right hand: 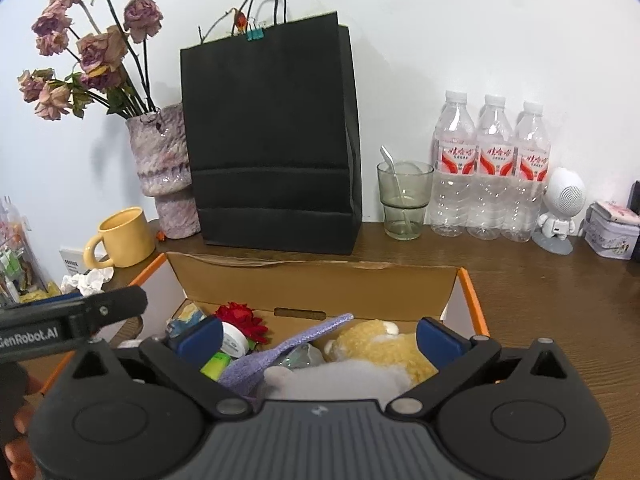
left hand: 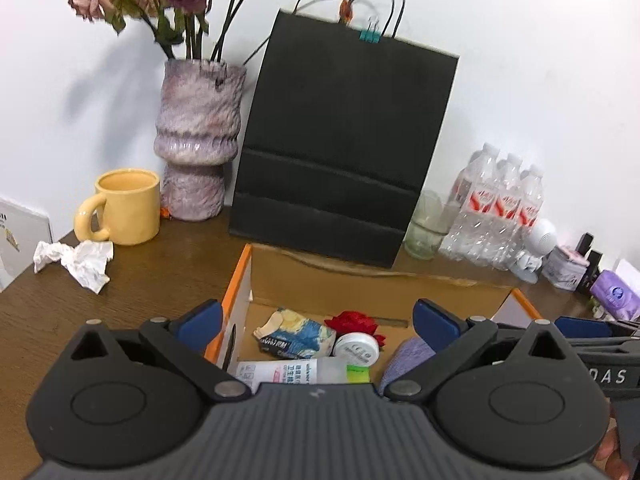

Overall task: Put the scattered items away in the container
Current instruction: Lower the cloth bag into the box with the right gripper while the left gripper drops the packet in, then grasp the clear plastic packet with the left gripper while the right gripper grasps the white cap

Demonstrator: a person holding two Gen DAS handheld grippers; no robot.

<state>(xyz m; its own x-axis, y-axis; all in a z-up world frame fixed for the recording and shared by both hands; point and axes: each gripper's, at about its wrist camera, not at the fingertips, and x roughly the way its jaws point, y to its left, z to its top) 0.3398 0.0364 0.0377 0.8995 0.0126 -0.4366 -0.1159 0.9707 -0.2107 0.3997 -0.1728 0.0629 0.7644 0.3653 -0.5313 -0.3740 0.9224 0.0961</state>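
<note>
Both sets of jaws stood spread and empty over the cardboard box (right hand: 316,284), the left gripper (left hand: 316,320) and the right gripper (right hand: 320,336) side by side above its open top, likely because each had nothing left to carry. Below and between the right jaws lay a plush toy (right hand: 384,350) and a purple cloth (right hand: 280,354); below the left jaws sat a tissue pack (left hand: 294,334), a red flower (left hand: 354,320), a small jar (left hand: 356,350) and a tube (left hand: 296,372). Far off to the left jaws' left, crumpled paper (left hand: 76,260) waited on the counter (left hand: 160,276) beside a yellow mug (left hand: 124,206), probably the remaining stray.
</note>
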